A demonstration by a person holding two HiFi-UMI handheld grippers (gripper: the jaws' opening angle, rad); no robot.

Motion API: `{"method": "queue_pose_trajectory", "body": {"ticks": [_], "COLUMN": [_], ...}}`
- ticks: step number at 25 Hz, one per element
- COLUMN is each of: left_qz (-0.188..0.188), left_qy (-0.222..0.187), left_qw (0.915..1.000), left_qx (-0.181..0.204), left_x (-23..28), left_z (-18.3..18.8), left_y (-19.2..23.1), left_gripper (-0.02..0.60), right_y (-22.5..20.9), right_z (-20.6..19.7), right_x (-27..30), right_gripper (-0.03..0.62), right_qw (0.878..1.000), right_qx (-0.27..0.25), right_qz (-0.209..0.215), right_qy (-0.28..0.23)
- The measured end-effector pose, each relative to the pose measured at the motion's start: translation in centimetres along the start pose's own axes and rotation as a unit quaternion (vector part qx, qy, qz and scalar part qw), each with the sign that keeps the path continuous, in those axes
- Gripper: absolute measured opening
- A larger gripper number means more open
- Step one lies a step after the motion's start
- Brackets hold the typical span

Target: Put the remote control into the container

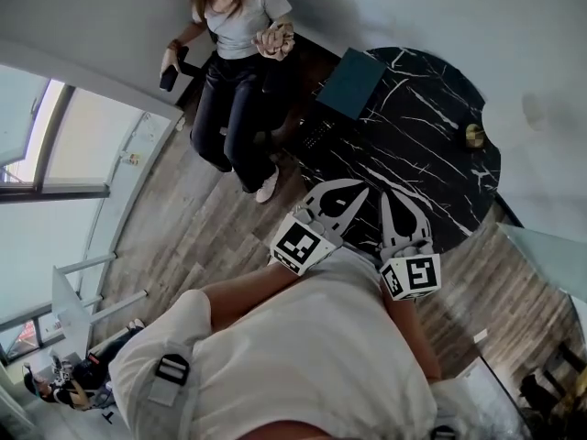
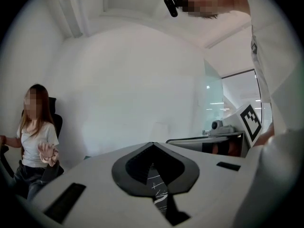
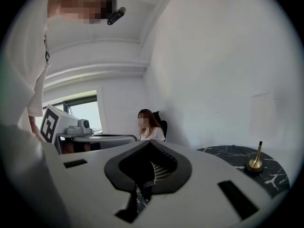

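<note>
A teal box-shaped container (image 1: pixel 351 82) stands at the far left rim of the round black marble table (image 1: pixel 431 154). A dark remote control (image 1: pixel 312 138) with rows of small buttons lies near it at the table's left edge, hard to make out against the dark top. My left gripper (image 1: pixel 353 189) and right gripper (image 1: pixel 390 196) hover side by side over the table's near edge, well short of both. Both are shut with nothing between the jaws, as the left gripper (image 2: pixel 152 144) and right gripper (image 3: pixel 149 142) show in their own views.
A small brass stand (image 1: pixel 473 136) sits at the table's right side, brass stand (image 3: pixel 255 161). A seated person (image 1: pixel 238 35) is just beyond the table's far left, close to the container. Wood floor surrounds the table; windows lie to the left.
</note>
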State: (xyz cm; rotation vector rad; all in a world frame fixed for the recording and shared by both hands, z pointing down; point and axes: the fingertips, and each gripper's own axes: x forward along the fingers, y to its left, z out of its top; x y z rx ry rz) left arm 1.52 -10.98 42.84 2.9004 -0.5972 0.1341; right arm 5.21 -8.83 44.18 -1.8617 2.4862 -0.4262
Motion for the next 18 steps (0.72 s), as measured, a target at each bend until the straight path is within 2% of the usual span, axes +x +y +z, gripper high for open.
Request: {"method": "queue_pose_trajectory", "body": {"ticks": [18], "left_qz": [-0.003], "left_qy": [0.009], "left_qw": [1.0], "left_qx": [0.001], "left_x": [-0.1], "left_z": [-0.4], "left_y": [-0.4], "left_gripper": [0.008], "right_y": [-0.1], "right_z": [0.2], "right_x": [-1.2], "right_gripper": [0.009], "right_qw": [1.0], "right_qx": [-0.011], "right_qz": [-0.016], "right_qy": [-0.001]}}
